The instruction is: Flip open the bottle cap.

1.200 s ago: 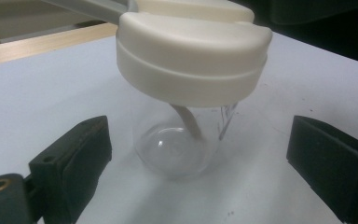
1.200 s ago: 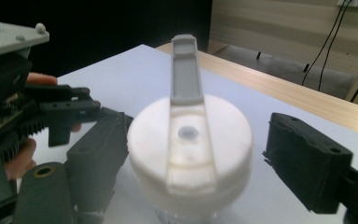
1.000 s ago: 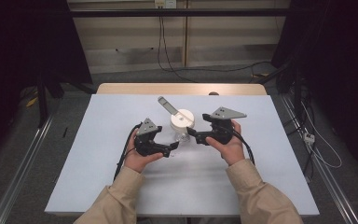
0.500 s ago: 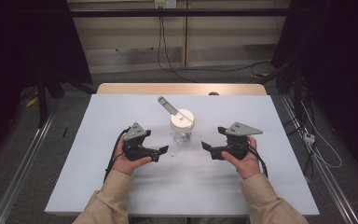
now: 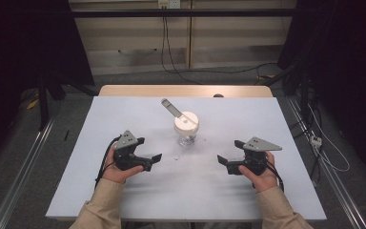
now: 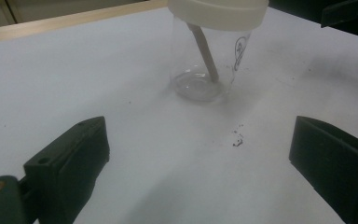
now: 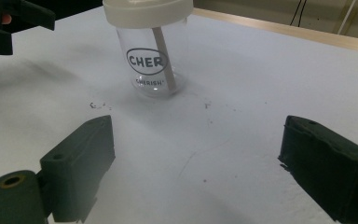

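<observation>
- A clear glass jar [image 5: 187,135] with a cream-white lid [image 5: 187,122] stands upright near the middle of the white table [image 5: 124,200], slightly toward the far edge (black lettering in an oval marks its wall in the right gripper view).
- A pale grey-beige stick with a flat paddle end [image 5: 171,107] passes through the lid at a slant, its lower end resting on the jar's floor and its upper end leaning away toward the far left.
- A few small dark specks [image 6: 237,139] lie on the tabletop just in front of the jar.
- The left gripper [image 5: 153,158], black with a grey three-cornered plate, is held low over the table to the jar's left, apart from it; its jaws stand wide, nothing between them.
- The right gripper [image 5: 223,160], built alike, is held to the jar's right, also apart; its jaws have just been opening and gape wide over bare table.
- Both grippers point inward, toward each other.
- Tan sleeves [image 5: 104,210] enter from the near edge.
</observation>
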`<state>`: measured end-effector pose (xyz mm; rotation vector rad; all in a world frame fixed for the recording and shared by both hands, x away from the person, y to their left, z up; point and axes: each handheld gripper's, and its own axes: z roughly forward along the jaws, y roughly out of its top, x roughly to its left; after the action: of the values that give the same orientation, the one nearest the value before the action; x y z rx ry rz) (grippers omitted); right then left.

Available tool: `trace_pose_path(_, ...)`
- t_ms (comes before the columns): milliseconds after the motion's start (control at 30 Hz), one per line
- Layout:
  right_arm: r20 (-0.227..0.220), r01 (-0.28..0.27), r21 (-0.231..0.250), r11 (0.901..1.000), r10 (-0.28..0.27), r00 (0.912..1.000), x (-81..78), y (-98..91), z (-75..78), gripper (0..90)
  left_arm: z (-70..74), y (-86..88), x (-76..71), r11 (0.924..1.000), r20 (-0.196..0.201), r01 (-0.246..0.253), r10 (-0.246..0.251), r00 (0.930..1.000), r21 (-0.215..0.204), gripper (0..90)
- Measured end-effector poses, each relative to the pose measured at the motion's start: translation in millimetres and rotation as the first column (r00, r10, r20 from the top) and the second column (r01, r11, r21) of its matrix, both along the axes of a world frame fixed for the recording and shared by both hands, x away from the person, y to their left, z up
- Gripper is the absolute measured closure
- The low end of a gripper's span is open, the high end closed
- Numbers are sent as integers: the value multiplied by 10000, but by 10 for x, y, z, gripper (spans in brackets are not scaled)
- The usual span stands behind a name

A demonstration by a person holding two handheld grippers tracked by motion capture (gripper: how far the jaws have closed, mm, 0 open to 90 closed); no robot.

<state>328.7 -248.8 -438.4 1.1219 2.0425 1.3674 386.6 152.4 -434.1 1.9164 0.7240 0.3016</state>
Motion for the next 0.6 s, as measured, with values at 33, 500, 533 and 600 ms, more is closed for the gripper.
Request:
trace_pose_path(33,-13,-18,-43,10000,18,10000,-15,-9,-8,98,2,18,-9,10000,36,-4,4,10000,22,46)
trace_pose_path(500,-22,155,-428,9990,-156,9999,-227,-174,-97,95,-30,305,-111,9997,0,-235,235,9997,114,47)
trace_pose_path(533,-7,192,-445,9988,-192,9998,-240,-192,-99,94,-32,324,-116,9995,-29,-279,279,9996,126,47)
trace_pose_path(600,-5,217,-427,9989,-218,9998,-259,-235,-103,94,-38,364,-123,9993,-13,-339,339,9994,160,47)
